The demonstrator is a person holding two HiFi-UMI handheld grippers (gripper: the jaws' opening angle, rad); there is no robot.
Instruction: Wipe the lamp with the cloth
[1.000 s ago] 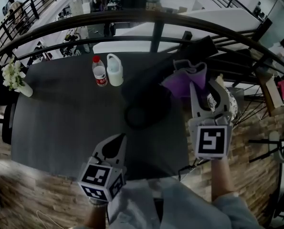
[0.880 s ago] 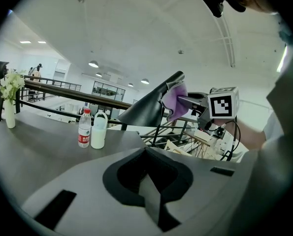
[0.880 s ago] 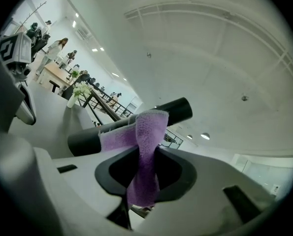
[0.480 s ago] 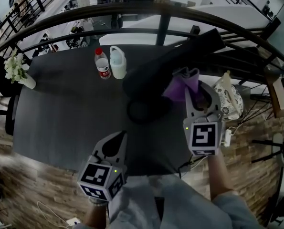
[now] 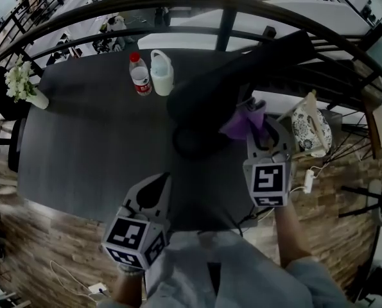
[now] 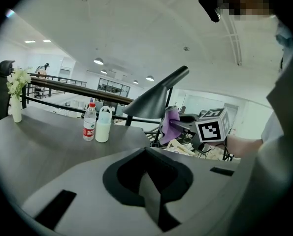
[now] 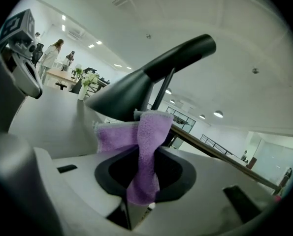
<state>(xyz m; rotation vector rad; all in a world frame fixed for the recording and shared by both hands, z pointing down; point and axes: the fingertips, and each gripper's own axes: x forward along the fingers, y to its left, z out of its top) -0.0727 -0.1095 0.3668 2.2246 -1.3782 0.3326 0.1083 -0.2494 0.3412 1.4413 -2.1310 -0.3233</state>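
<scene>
Closest to me, my left gripper [image 5: 153, 194] hangs low over the near edge of the desk [image 5: 81, 146]. Its jaws are together with nothing between them, and I judge it has no part in the wiping for now.

My right gripper [image 5: 266, 140] is farther forward, jaws clamped on the purple cloth [image 7: 145, 132]. It is a soft, nubbly terry piece that bunches into a thick fold where I pinch it and flares above into a floppy flap. That flap sits right at the lamp [image 5: 207, 95], by the lower rim of its shade [image 7: 131, 92]; whether it touches I cannot tell.

The lamp is matte black, smooth and hard-looking: a long cone shade tilted on a thin stem over a round flat base on the dark desk. I judge the wiping to be at its start or in mid-pass on the shade's near side. The far side, stem and base look left to do, though no dust shows either way.

Beyond stand a clear plastic bottle [image 5: 138, 82] with a red label and, just beside it, a white handled jug [image 5: 162, 76]. A white vase of flowers [image 5: 24, 90] stands at the far left corner.
</scene>
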